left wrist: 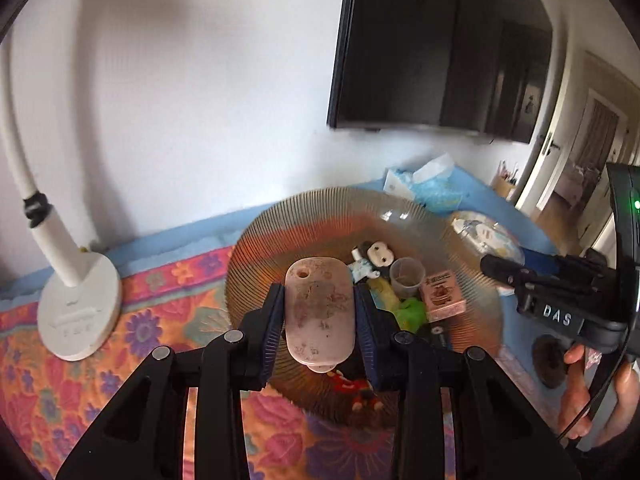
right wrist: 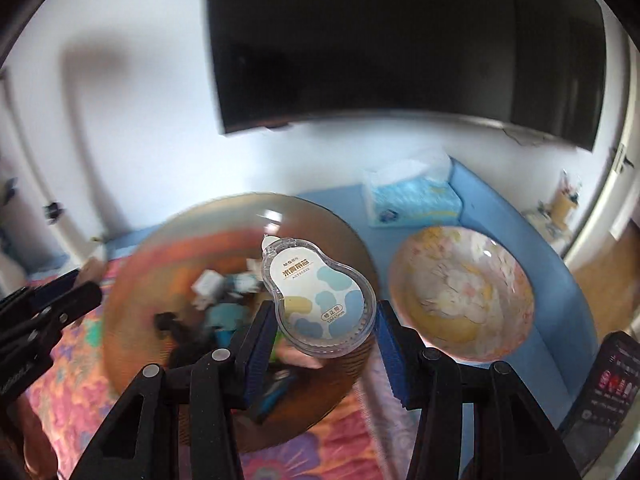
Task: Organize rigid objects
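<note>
Amber ribbed glass, the big plate (left wrist: 280, 232) held the jumbled trinkets awaiting sorting. Above it, the left gripper (left wrist: 319, 312) clamped a pinkish oblong stone (left wrist: 320, 312), while the right gripper (right wrist: 320, 320) pinched a correction tape (right wrist: 320, 304), probably bound for the floral bowl (right wrist: 516, 280).

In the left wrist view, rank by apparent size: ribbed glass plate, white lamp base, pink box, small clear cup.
1. ribbed glass plate
2. white lamp base
3. pink box, about level with the small clear cup; too alike to separate.
</note>
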A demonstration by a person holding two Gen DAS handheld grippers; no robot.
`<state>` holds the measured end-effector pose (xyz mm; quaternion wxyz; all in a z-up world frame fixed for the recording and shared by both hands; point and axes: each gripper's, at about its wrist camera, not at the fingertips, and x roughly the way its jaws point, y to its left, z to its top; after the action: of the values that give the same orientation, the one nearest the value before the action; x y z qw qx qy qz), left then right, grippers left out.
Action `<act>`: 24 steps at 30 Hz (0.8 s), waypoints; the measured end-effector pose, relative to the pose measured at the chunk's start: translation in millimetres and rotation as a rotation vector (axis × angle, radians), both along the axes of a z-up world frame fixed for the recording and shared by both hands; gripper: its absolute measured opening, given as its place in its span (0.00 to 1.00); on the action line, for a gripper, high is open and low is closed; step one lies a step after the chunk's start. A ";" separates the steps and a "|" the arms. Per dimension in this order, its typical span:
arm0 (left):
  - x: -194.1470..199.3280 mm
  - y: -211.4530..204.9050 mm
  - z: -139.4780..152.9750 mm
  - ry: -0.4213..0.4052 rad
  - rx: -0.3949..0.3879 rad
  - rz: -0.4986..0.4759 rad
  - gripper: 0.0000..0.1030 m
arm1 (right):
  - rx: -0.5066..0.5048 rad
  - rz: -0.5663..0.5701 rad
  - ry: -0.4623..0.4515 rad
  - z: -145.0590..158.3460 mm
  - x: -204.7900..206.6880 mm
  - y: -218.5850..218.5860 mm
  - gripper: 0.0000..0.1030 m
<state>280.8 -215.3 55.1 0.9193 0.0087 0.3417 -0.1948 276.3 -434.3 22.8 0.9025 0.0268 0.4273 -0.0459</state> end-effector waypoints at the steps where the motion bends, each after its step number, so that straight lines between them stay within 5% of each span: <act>1: 5.5 -4.4 -5.9 0.014 0.005 0.000 0.30 | 0.007 -0.010 0.024 -8.0 9.5 -4.8 0.47; 4: 17.0 -13.5 -11.8 0.029 -0.007 -0.005 0.31 | 0.043 -0.053 0.051 -20.0 27.3 -17.8 0.47; 6: 20.7 -11.6 -7.2 0.011 -0.033 0.001 0.53 | 0.049 -0.057 0.048 -22.5 35.9 -22.4 0.58; 7: 19.6 -6.4 -3.7 -0.003 -0.040 0.021 0.76 | 0.043 -0.070 0.058 -23.0 38.8 -26.7 0.62; 8: 15.4 2.2 0.4 -0.034 -0.055 0.046 0.80 | 0.042 -0.079 0.057 -21.5 36.7 -30.2 0.62; 16: -26.3 111.6 21.5 -0.058 -0.138 0.205 0.80 | 0.217 -0.041 -0.016 11.2 -9.0 -28.1 0.62; 20: -60.5 173.0 42.1 -0.091 -0.181 0.334 0.80 | 0.229 0.121 -0.080 49.8 -26.4 27.6 0.63; 24: -100.1 216.8 58.1 -0.128 -0.145 0.455 0.80 | 0.213 0.322 -0.131 77.8 -52.4 106.0 0.66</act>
<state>180.7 1.5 113.2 0.9576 -0.1223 0.2609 -0.0057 224.0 -328.3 100.5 0.9162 0.0563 0.3689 0.1462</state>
